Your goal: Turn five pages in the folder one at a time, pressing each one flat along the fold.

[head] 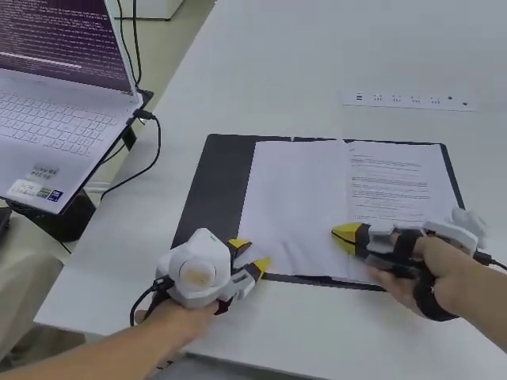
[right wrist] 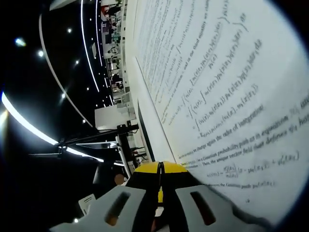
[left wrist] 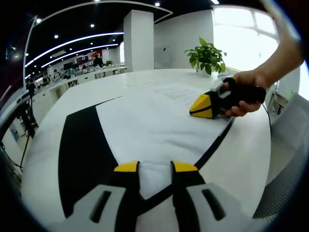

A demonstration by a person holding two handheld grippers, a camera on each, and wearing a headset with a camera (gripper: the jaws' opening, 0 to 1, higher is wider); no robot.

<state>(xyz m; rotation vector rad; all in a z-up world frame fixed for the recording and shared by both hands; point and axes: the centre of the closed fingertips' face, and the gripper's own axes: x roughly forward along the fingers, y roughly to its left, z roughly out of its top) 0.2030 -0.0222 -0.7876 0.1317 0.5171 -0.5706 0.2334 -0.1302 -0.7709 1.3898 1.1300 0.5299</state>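
Obstacles sat left of the folder (head: 218,186).
There a laptop (head: 55,119) and cable (head: 159,146) crowded in; beyond the folder, bare desk (head: 317,63) ran to a socket strip (head: 409,100).

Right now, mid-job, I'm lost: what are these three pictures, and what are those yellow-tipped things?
A person holds a gripper in each hand. The head view looks down from a headset; each round view rides on one gripper. On the white table lies an open black folder of white paper pages, a white laptop beside it. The left gripper, jaws open, is at the folder's near edge. The right gripper, jaws shut, lies on the printed page near the fold. Nothing looks held.
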